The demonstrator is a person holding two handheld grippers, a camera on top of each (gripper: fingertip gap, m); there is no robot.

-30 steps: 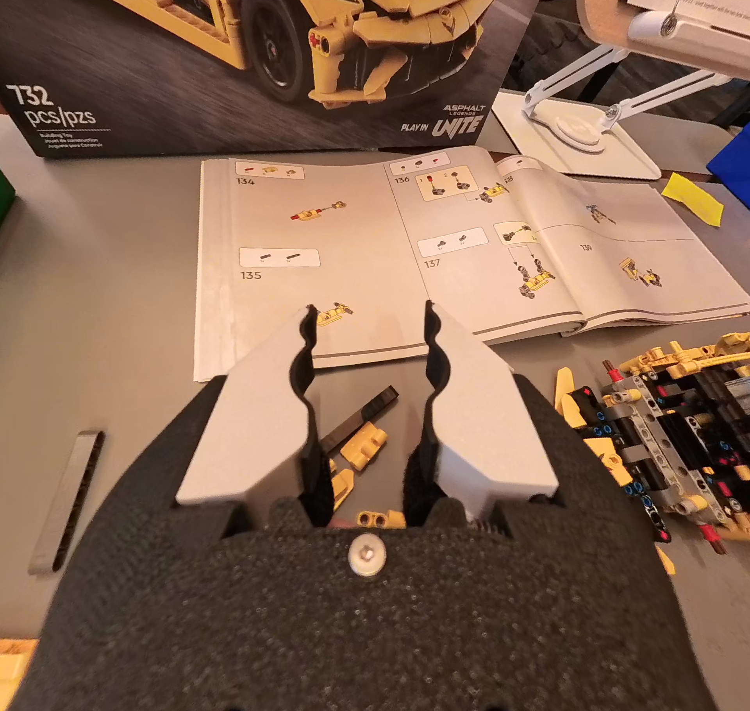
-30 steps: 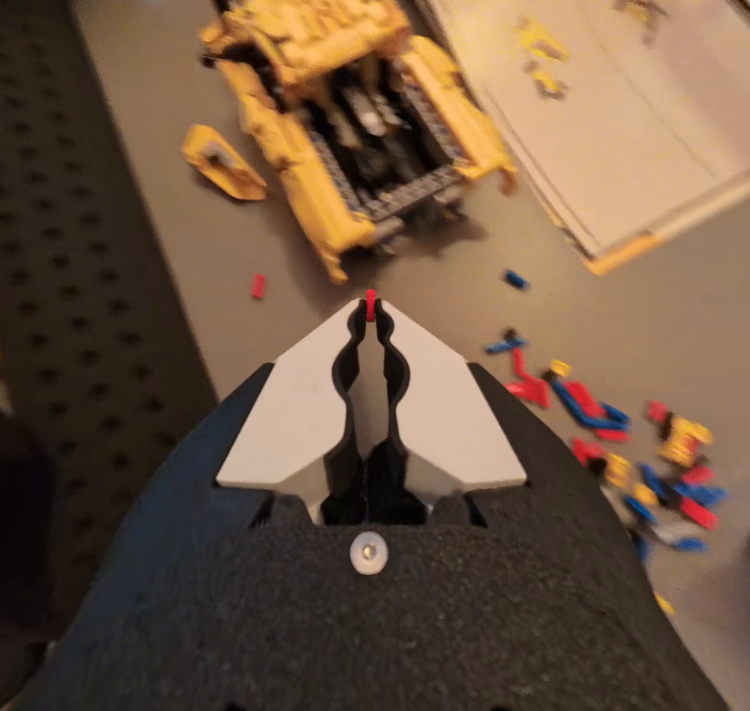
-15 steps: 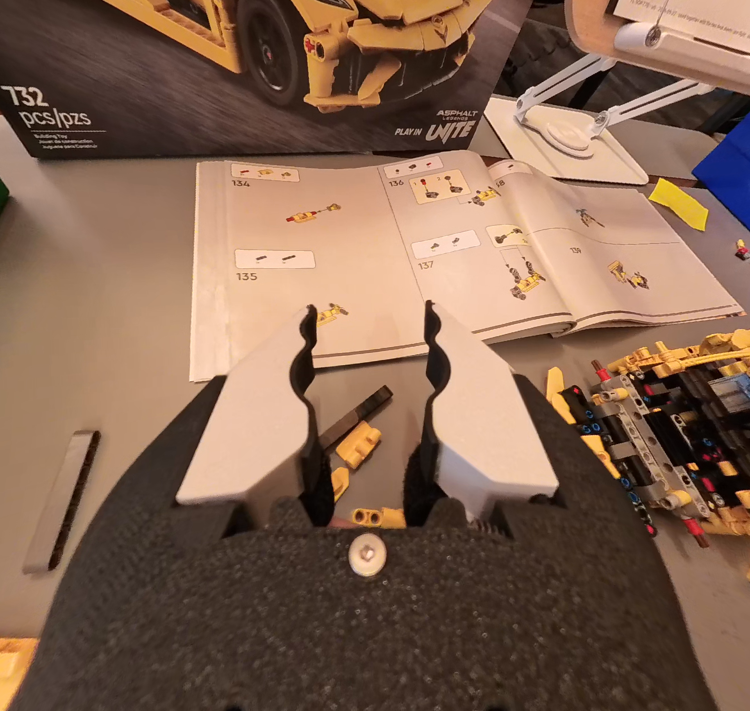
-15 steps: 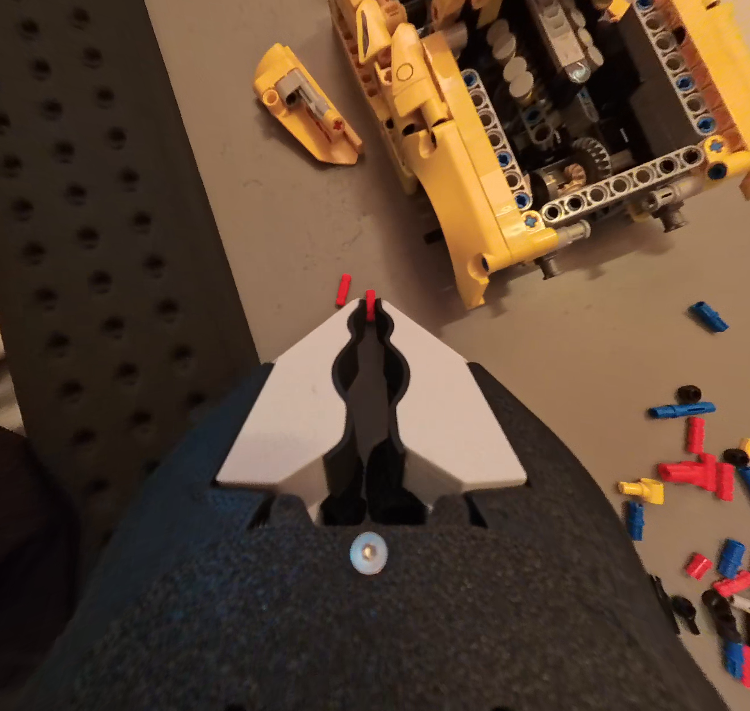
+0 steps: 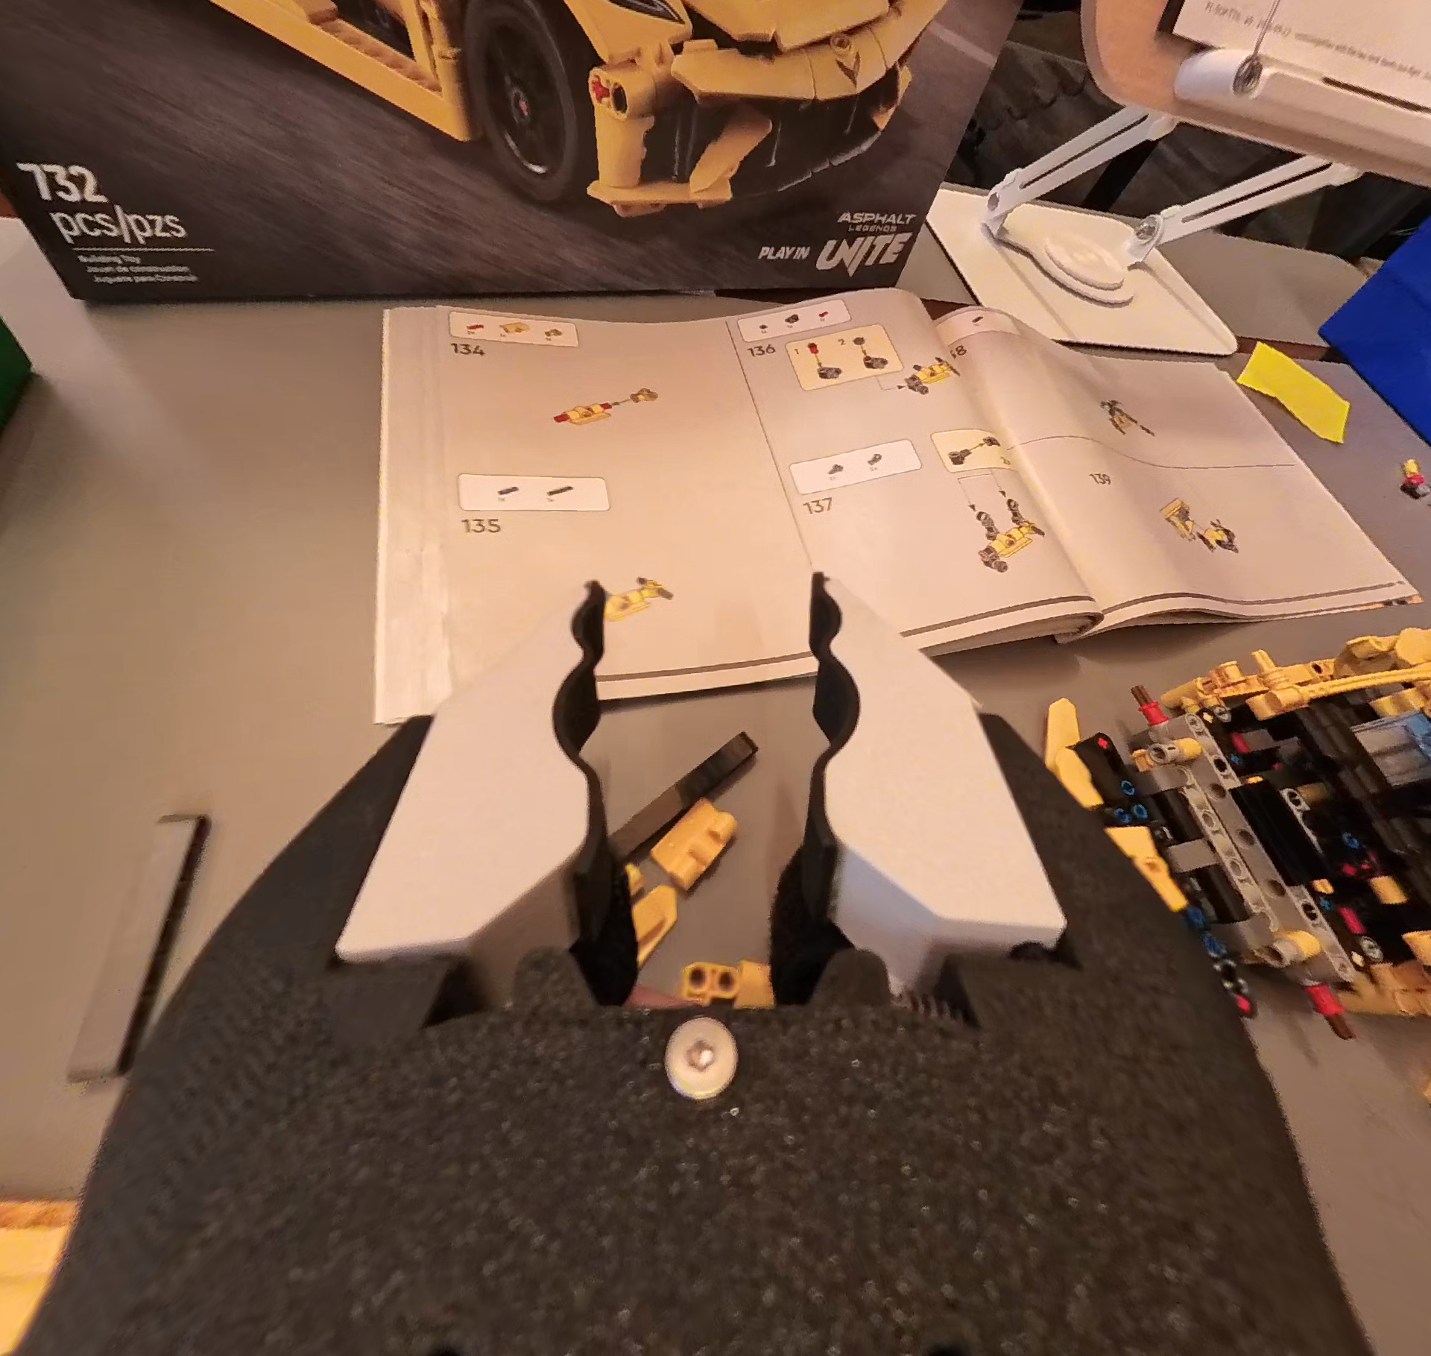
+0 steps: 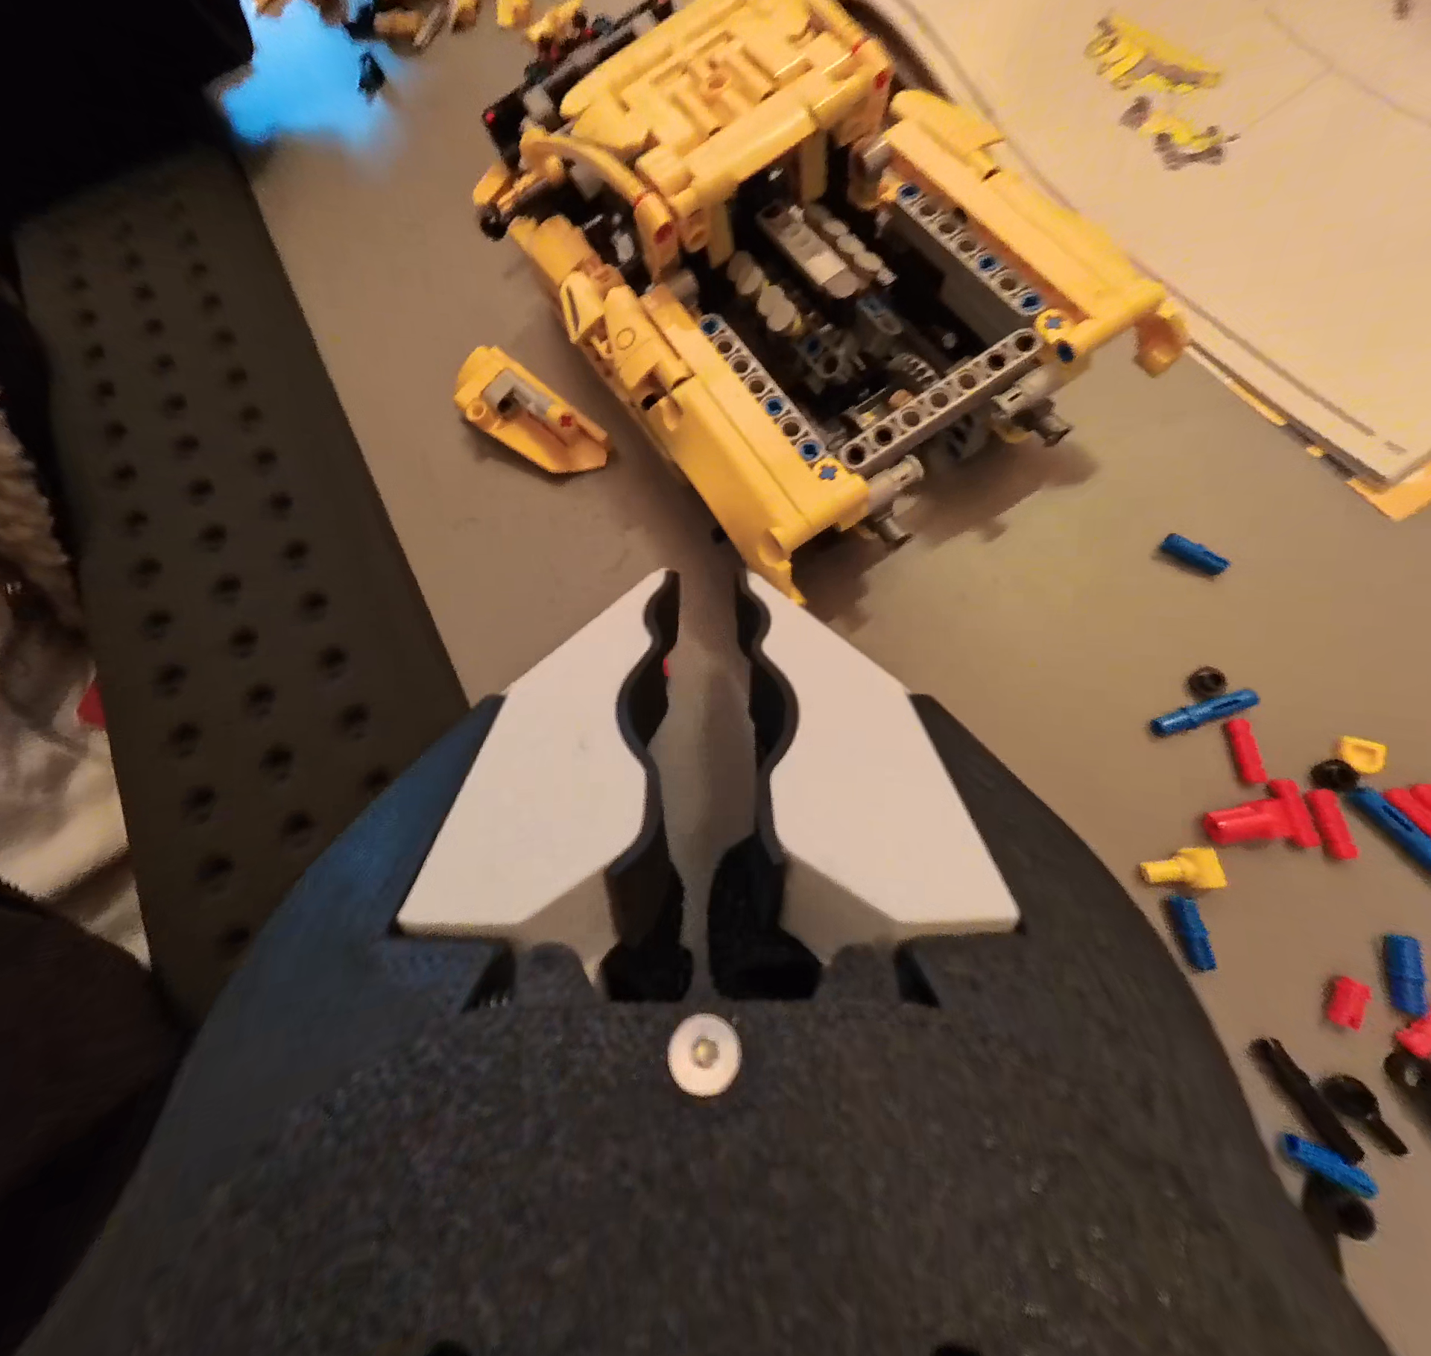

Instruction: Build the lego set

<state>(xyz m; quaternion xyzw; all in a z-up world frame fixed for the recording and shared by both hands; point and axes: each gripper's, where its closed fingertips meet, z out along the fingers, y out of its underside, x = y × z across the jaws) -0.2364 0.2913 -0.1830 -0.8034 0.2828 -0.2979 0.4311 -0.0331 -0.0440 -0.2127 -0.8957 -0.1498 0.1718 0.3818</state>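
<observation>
The part-built yellow car model [image 6: 774,234] stands on the grey table, its open grey-and-black frame facing my right gripper [image 6: 706,579]. That gripper is narrowly open and empty, just short of the model's near corner. A sliver of red [image 6: 666,667] shows beside its left finger. A loose yellow panel piece [image 6: 530,416] lies left of the model. My left gripper [image 5: 705,591] is open and empty over a black beam [image 5: 697,777] and a yellow connector [image 5: 693,842]. The model also shows at the right of the left wrist view [image 5: 1270,815].
The open instruction booklet [image 5: 697,467] lies ahead of the left gripper, the set's box [image 5: 464,118] behind it. A white stand [image 5: 1084,265] is at the back right. Several red, blue and black pins [image 6: 1301,815] lie right of the right gripper. A perforated dark surface [image 6: 193,544] borders the table. One gripper's finger ends stand about 40 cm off the other's. My left gripper is the nearer one to the yellow connector [image 5: 693,842]: about 8 cm, against 40 cm.
My right gripper was shut on a small red pin; now its jaws are apart and no pin is held. It has pulled back from the model. The left gripper has barely moved.
</observation>
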